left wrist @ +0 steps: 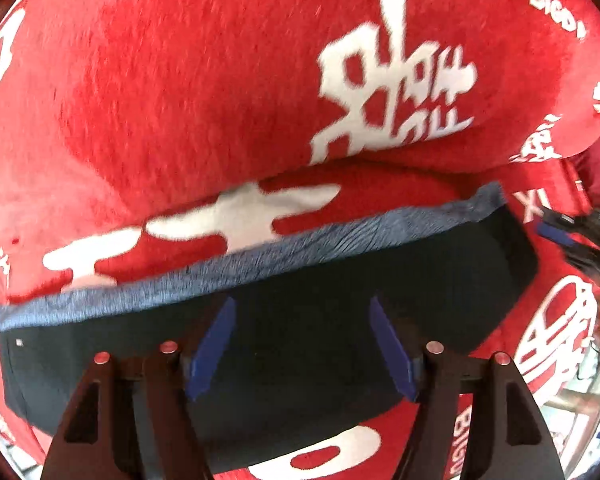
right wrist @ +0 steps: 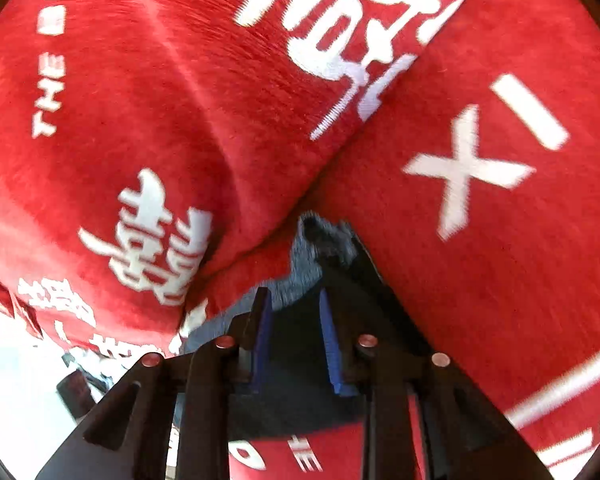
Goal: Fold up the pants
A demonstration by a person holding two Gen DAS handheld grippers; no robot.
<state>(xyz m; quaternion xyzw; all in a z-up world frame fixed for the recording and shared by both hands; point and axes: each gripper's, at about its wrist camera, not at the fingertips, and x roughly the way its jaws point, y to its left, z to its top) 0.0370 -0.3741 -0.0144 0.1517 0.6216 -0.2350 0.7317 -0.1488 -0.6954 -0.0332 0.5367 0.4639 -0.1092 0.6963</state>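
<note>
Left gripper (left wrist: 302,344) spread wide, blue fingers (left wrist: 214,350) apart, hovering over dark waistband (left wrist: 440,280), nothing grasped. Right gripper (right wrist: 296,340) narrowed, fingers close on either side of same band's corner; actual pinch can't be told. Beyond: grey-blue inner lining (left wrist: 260,256) along band edge. Farther: red pants (left wrist: 180,100), white printed characters, bunched in folds on matching red cloth (right wrist: 500,240).

Right tool (right wrist: 294,336), black w/ blue pads (right wrist: 329,340), jaws a bit apart, dark navy pants cloth (right wrist: 300,396) w/ fuzzy grey-blue inside between them. Soft red blanket w/ white letters (right wrist: 148,120) lies bunched all around.
</note>
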